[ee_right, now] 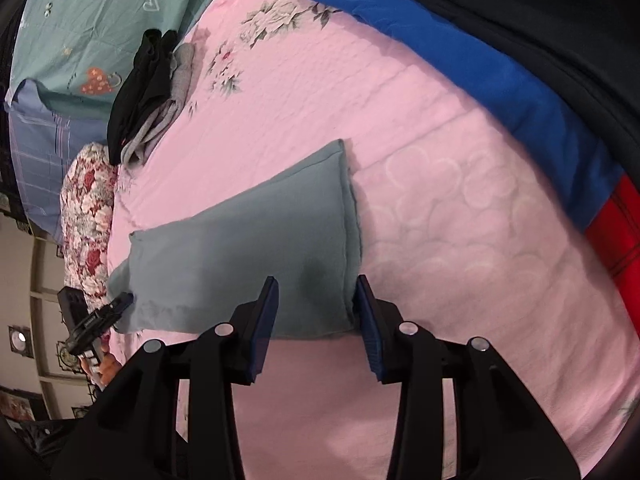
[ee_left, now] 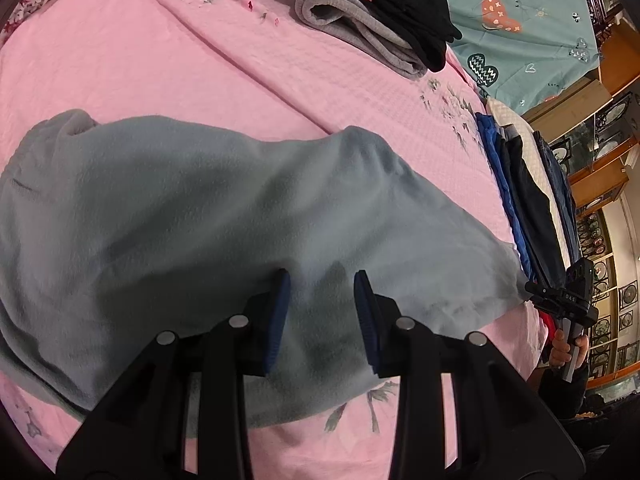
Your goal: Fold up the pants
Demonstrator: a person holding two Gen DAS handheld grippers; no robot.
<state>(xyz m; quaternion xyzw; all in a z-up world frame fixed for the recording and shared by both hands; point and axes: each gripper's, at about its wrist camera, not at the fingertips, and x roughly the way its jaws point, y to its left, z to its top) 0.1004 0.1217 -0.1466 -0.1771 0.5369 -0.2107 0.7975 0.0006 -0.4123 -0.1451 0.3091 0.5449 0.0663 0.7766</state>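
Grey-green fleece pants (ee_left: 192, 216) lie folded lengthwise on the pink bedspread (ee_left: 140, 60). They also show in the right wrist view (ee_right: 248, 240), with the hem end at the right. My left gripper (ee_left: 322, 276) is open just above the cloth near its near edge. My right gripper (ee_right: 316, 280) is open over the hem end of the pants, holding nothing. The right gripper also shows at the far right of the left wrist view (ee_left: 560, 300), and the left gripper at the left of the right wrist view (ee_right: 100, 316).
A folded stack of grey and black clothes (ee_left: 372, 20) sits at the back of the bed. A row of blue, dark and white garments (ee_left: 524, 184) lies along the right edge, seen close as blue cloth (ee_right: 460, 60). A teal quilt (ee_left: 520, 8) lies behind.
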